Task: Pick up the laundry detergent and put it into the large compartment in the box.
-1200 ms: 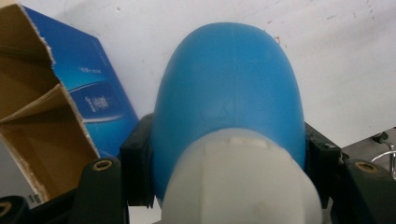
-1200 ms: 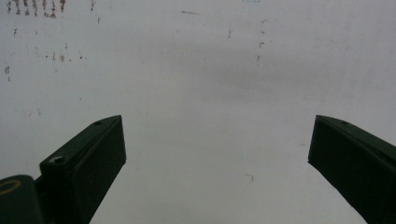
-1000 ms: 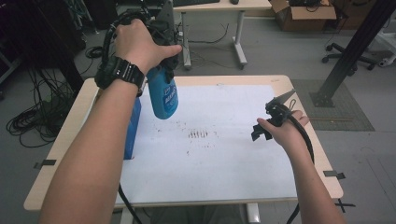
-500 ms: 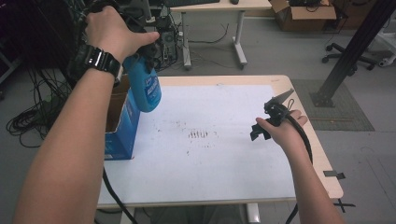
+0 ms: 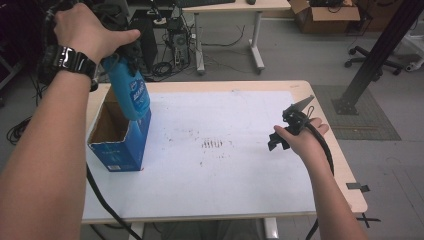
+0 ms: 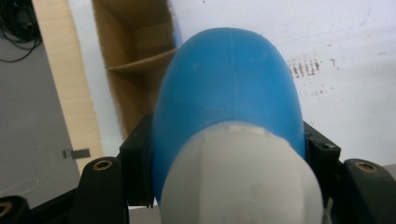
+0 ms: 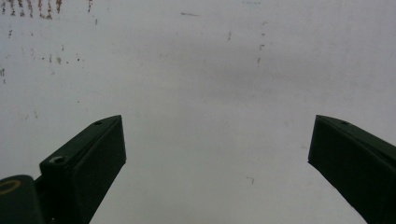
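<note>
We have the blue bottle [image 5: 129,92] clamped in the left gripper [image 6: 229,154], hanging over the open blue box [image 5: 119,142] at the table's [image 5: 240,220] left edge. We judge step 1, carrying, nearly done; next we must lower it straight inside. Our right gripper [image 7: 217,154] rests with jaws apart, holding nothing

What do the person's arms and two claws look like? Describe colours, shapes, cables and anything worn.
Both forearms are bare, with no sleeves. The left wrist wears a chunky black watch. The right claw has flat, black, blocky jaws; the left claw matches, with brass-coloured screws. A black cable trails from the left claw.
</note>
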`<state>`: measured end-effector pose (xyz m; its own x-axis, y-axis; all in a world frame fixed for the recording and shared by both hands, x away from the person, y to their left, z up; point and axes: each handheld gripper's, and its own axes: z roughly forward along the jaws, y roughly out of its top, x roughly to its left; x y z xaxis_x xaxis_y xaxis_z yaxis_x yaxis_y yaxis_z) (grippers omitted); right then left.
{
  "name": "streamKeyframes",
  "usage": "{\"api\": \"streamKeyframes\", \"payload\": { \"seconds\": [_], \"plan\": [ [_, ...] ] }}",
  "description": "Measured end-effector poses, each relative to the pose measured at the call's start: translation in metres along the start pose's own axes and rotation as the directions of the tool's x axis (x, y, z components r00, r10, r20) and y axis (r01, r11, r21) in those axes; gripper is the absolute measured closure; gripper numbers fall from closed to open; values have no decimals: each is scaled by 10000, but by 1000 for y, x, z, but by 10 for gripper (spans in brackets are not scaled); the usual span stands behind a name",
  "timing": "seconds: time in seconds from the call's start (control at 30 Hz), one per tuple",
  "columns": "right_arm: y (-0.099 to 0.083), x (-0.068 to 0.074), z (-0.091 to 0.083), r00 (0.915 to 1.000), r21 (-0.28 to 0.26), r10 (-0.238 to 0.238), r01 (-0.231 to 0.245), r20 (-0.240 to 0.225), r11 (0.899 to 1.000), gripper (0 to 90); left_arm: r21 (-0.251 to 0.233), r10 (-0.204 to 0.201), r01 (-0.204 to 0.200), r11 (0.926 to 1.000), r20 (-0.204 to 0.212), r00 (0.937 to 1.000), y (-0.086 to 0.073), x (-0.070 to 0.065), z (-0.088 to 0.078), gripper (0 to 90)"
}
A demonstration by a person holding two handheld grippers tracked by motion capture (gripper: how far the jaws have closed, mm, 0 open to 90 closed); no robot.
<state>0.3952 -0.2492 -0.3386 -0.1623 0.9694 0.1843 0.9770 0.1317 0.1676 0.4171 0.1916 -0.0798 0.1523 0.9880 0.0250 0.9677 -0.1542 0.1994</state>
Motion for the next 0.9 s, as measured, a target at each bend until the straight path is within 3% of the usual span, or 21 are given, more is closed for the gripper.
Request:
{"api": "streamKeyframes", "payload": {
  "seconds": [0.5, 0.9],
  "plan": [
    [2, 2, 2, 10000, 30, -36, 36, 55, 10000, 42, -52, -1092, 1091, 9940, -366, 9933, -11, 49, 7, 373],
    [3, 6, 5, 10000, 117, -77, 76, 57, 9999, 42, 30, -1272, 1273, 9919, -275, 9915, -14, 63, 21, 373]
  ]
}}
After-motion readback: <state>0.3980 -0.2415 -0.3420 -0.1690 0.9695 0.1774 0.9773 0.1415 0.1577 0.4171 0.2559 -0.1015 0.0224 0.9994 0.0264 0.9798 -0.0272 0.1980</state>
